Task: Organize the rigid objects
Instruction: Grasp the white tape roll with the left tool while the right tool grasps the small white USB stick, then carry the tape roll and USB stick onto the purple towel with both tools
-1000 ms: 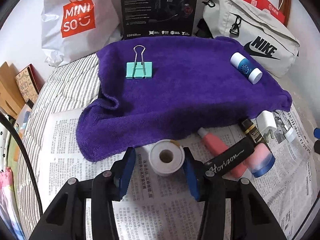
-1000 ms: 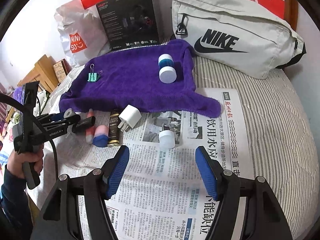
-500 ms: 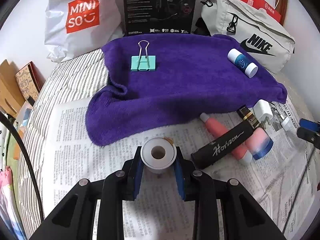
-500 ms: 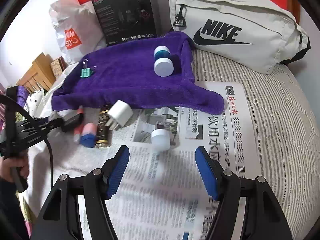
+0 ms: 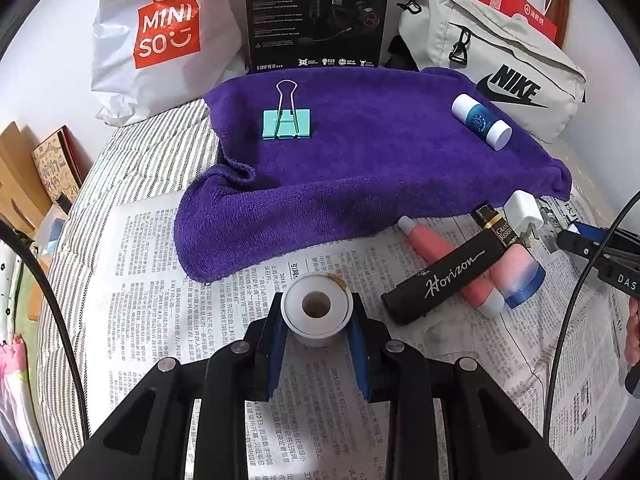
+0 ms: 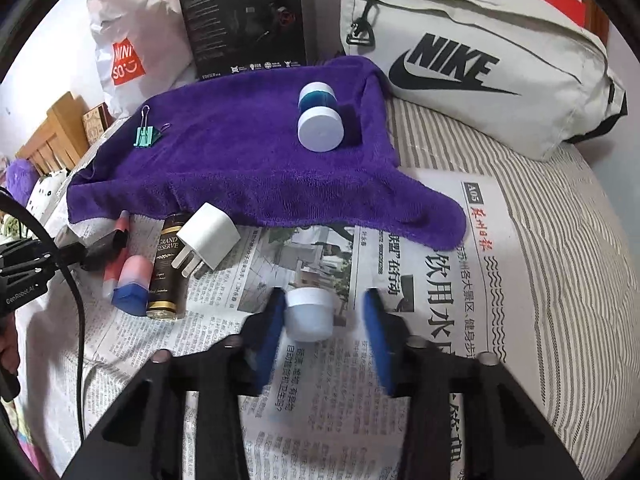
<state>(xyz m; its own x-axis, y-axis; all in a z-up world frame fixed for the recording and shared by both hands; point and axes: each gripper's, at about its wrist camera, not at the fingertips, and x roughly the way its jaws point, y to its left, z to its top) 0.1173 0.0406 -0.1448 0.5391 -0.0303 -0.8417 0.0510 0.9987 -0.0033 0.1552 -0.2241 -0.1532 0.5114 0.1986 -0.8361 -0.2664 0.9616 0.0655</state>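
Note:
My left gripper (image 5: 317, 318) is shut on a white tape roll (image 5: 316, 306) just above the newspaper (image 5: 152, 280), in front of the purple towel (image 5: 360, 160). On the towel lie a teal binder clip (image 5: 286, 123) and a blue-and-white bottle (image 5: 480, 122). In the right wrist view my right gripper (image 6: 324, 312) straddles a small white jar (image 6: 310, 314). Its jaws are closing: the left pad touches the jar, the right pad stands a little apart. A white charger plug (image 6: 208, 236), a Grand Reserve bottle (image 6: 166, 264), pink tubes (image 5: 436, 252) and a black Horizon tube (image 5: 440, 280) lie together by the towel's front edge.
A Nike bag (image 6: 460, 60), a black box (image 5: 316, 16) and a Miniso bag (image 5: 160, 36) stand behind the towel. Striped bedding (image 6: 560, 240) lies under the newspaper (image 6: 440, 280). Wooden pieces (image 5: 16, 176) are at the far left.
The left gripper closed on the tape roll and has held it since. The right gripper sank toward the small white jar and its jaws narrowed around it.

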